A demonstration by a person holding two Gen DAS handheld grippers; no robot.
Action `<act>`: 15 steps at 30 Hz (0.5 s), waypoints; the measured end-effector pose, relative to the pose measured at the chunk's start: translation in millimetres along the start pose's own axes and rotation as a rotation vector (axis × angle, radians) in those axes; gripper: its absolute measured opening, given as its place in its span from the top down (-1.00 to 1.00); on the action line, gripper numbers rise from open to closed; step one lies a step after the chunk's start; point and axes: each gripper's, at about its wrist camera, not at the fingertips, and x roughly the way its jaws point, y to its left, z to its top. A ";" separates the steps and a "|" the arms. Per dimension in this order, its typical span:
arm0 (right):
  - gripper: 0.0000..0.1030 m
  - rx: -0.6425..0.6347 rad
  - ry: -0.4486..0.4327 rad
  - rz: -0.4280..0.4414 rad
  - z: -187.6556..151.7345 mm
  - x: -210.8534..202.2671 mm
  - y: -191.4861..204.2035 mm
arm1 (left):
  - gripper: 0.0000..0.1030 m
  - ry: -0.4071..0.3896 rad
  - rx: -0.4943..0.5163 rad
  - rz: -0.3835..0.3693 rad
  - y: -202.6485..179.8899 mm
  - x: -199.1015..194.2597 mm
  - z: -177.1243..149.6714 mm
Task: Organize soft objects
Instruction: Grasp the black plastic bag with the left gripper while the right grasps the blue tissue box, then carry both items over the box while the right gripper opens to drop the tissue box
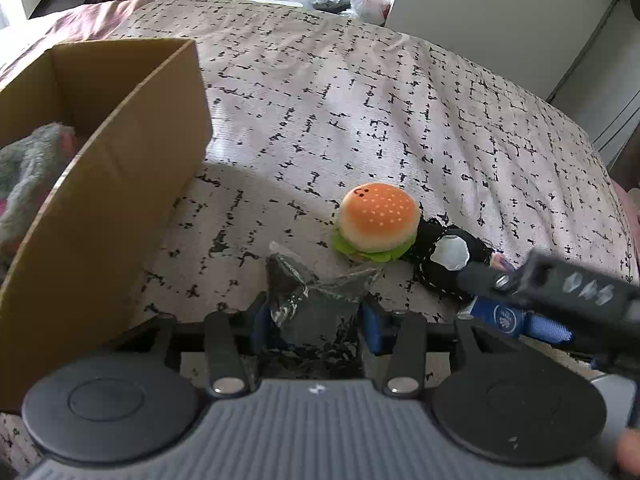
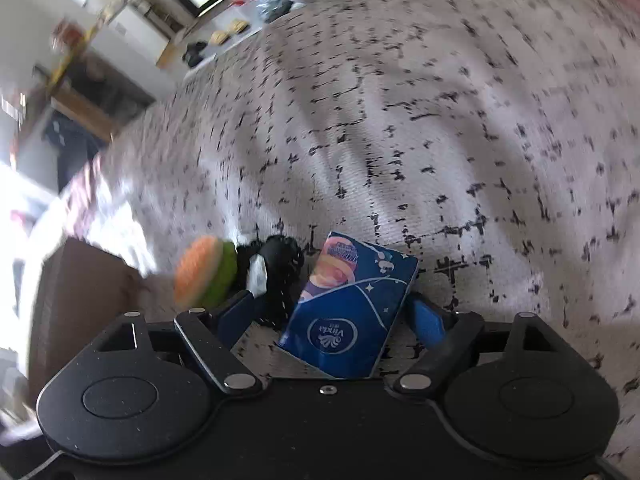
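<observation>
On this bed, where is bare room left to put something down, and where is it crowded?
Free: the wide stretch of patterned bedspread beyond the burger plush, to the right of the cardboard box. Crowded: the near edge, where the burger plush, a black item, the blue tissue pack and a bagged dark item cluster by both tongs.

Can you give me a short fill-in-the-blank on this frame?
1. The burger plush lies on the ____.
2. The left gripper is closed on a dark item in clear ____.
3. The blue tissue pack sits between the fingers of the ____ gripper.
4. The cardboard box holds something ____ and fuzzy.

Answers: bed; plastic; right; grey
</observation>
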 end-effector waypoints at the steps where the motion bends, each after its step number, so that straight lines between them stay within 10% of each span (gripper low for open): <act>1: -0.31 -0.037 -0.004 -0.028 -1.9 0.6 5.6 | 0.12 -0.004 -0.001 0.000 1.4 -3.2 -0.2; 15: -0.08 -0.017 -0.049 0.004 -10.9 -33.5 4.6 | 0.13 -0.081 -0.019 -0.023 10.8 -61.6 -5.4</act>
